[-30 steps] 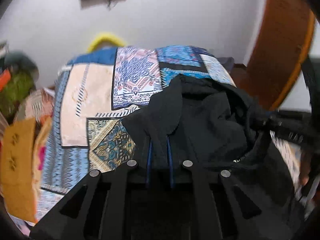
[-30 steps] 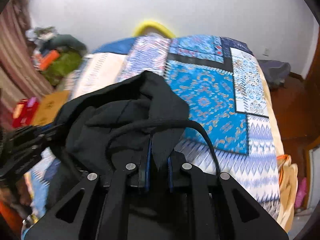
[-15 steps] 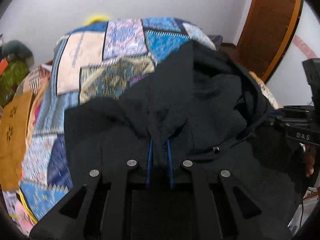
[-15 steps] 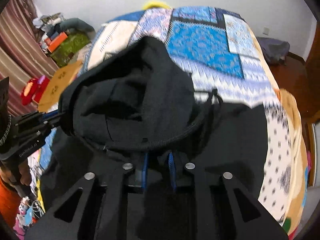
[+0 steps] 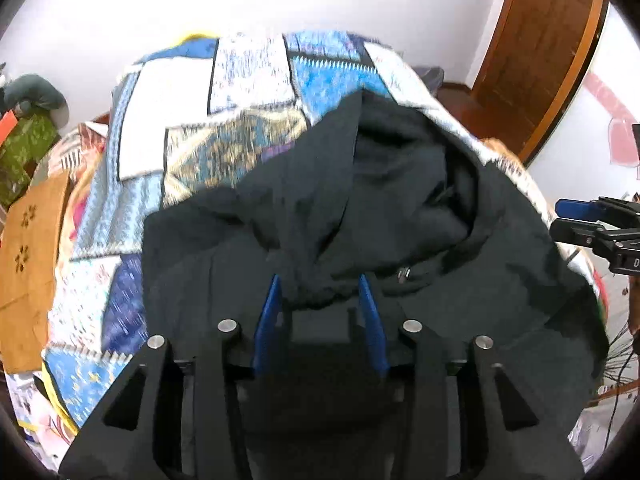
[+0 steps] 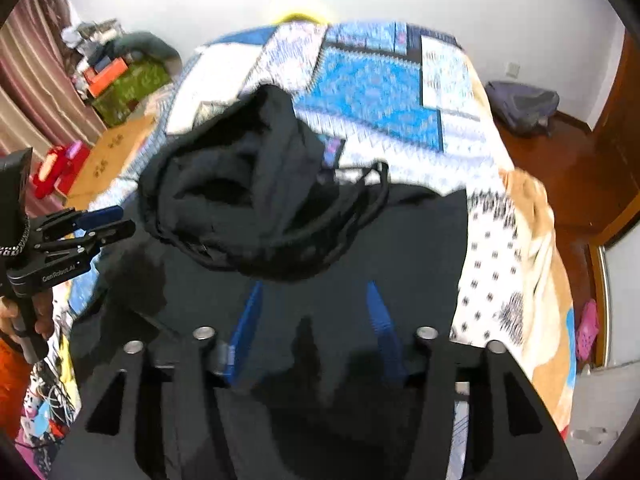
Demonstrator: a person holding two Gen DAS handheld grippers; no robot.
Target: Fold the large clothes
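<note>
A black hooded sweatshirt (image 5: 384, 208) lies on the patchwork bedspread (image 5: 240, 128), hood toward the wall; it also shows in the right wrist view (image 6: 280, 200) with its drawcord (image 6: 372, 188) looped at the neck. My left gripper (image 5: 320, 284) is open, its blue fingers (image 5: 268, 316) spread over the garment just below the hood. My right gripper (image 6: 314, 288) is open, its blue fingers (image 6: 380, 320) spread over the chest. Each gripper shows in the other's view: the right one (image 5: 580, 220) and the left one (image 6: 100, 222).
The bed (image 6: 384, 92) fills the middle. A brown door (image 5: 548, 40) stands at the right. Boxes and clutter (image 6: 116, 80) lie along the left wall. A dark bag (image 6: 520, 104) sits on the wooden floor at the right.
Both grippers were shut on the hoodie, brought it down onto the bed, and now both have opened and let it go. The hoodie lies spread out.
</note>
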